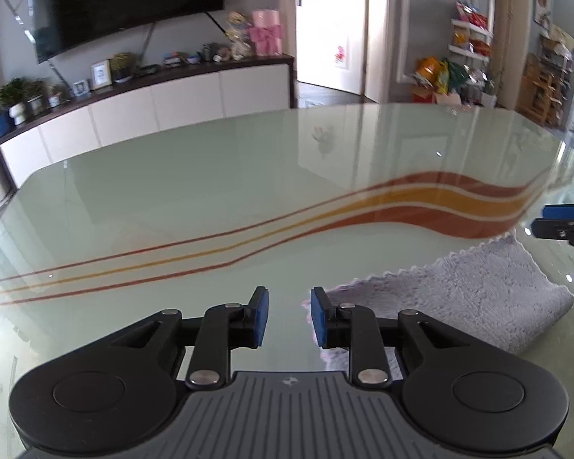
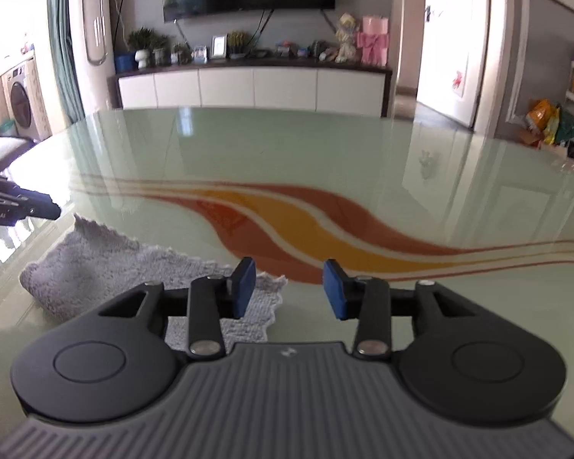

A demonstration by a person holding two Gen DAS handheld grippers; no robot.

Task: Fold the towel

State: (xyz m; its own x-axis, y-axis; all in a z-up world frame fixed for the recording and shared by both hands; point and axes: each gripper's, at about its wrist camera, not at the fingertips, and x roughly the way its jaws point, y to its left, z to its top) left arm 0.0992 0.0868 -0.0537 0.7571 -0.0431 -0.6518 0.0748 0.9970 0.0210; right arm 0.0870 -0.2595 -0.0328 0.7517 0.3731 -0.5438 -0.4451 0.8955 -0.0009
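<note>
My left gripper (image 1: 287, 315) has its jaws partly apart with nothing between them; the folded grey towel (image 1: 474, 298) lies on the glass table (image 1: 210, 191) just right of it. My right gripper (image 2: 289, 290) is likewise part open and empty; the towel sits left of and under its left finger.

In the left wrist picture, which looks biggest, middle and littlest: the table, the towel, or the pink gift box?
1. table
2. towel
3. pink gift box, which is far off, so it may only look small.
</note>
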